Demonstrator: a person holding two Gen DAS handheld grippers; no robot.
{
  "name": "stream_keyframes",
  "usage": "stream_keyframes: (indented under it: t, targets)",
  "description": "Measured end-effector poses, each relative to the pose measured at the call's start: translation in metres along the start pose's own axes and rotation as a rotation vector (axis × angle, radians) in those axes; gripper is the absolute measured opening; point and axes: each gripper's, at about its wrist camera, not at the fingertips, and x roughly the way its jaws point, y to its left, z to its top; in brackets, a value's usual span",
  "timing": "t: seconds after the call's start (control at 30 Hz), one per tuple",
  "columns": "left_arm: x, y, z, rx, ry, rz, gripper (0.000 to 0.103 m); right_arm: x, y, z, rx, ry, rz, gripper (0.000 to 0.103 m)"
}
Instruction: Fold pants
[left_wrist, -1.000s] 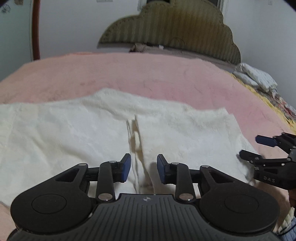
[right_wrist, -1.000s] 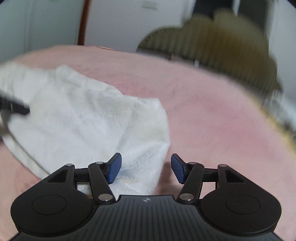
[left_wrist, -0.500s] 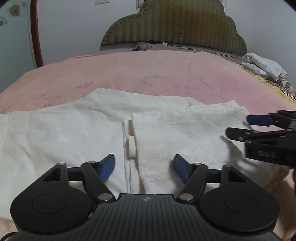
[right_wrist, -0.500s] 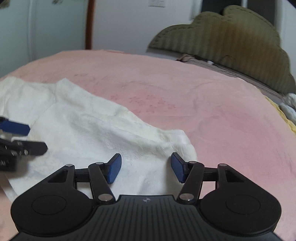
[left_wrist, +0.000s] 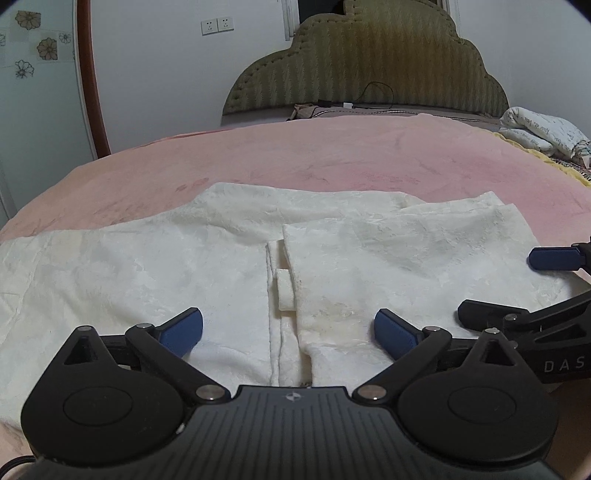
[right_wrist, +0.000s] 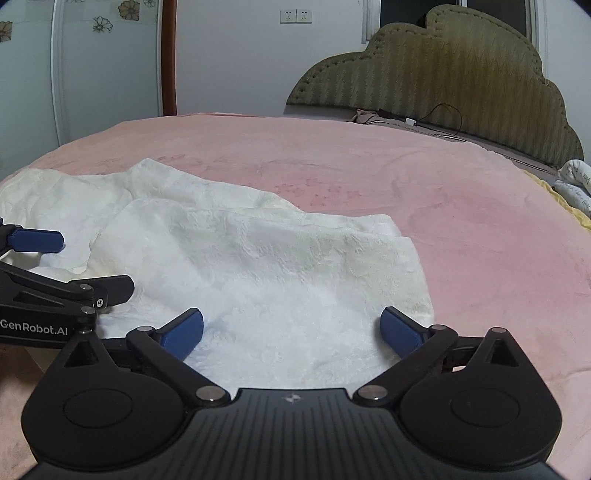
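The cream-white pants (left_wrist: 155, 266) lie flat on the pink bedspread (left_wrist: 332, 155), partly folded, with an upper layer on the right and a belt loop (left_wrist: 285, 291) at the fold seam. My left gripper (left_wrist: 288, 328) is open and empty, low over the near edge at that seam. My right gripper (right_wrist: 291, 330) is open and empty over the right end of the pants (right_wrist: 295, 266). Each gripper shows in the other's view: the right one in the left wrist view (left_wrist: 517, 284), the left one in the right wrist view (right_wrist: 85, 266).
The pink bedspread (right_wrist: 369, 162) stretches far beyond the pants to an olive padded headboard (left_wrist: 369, 62). A cable and a small brown item (left_wrist: 306, 110) lie at the head of the bed. A folded printed cloth (left_wrist: 543, 129) sits at the far right.
My left gripper has opened wide from nearly shut and pulled back a little. My right gripper has moved in over the right end of the pants and its jaws have widened.
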Motion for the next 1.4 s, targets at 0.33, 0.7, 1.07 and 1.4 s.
stream_keyframes:
  t: [0.33,0.7,1.07,1.4]
  targets:
    - [0.0011,0.0034,-0.0007,-0.018,0.002,-0.013,0.103,-0.0001,-0.0006,-0.0002,0.004,0.001,0.004,0.103]
    - [-0.0005,0.0059,-0.0027,-0.042,0.008,-0.030,0.103,-0.0009,0.0016,-0.0001,0.013,0.000,-0.005,0.103]
    - [-0.0011,0.0076,-0.0022,-0.053,0.011,-0.037,0.103,-0.0006,0.0000,0.0003,0.028,0.004,0.001,0.103]
    - [-0.0013,0.0079,-0.0024,-0.051,0.011,-0.035,0.103,-0.0002,0.0009,0.0002,0.027,0.003,-0.004,0.103]
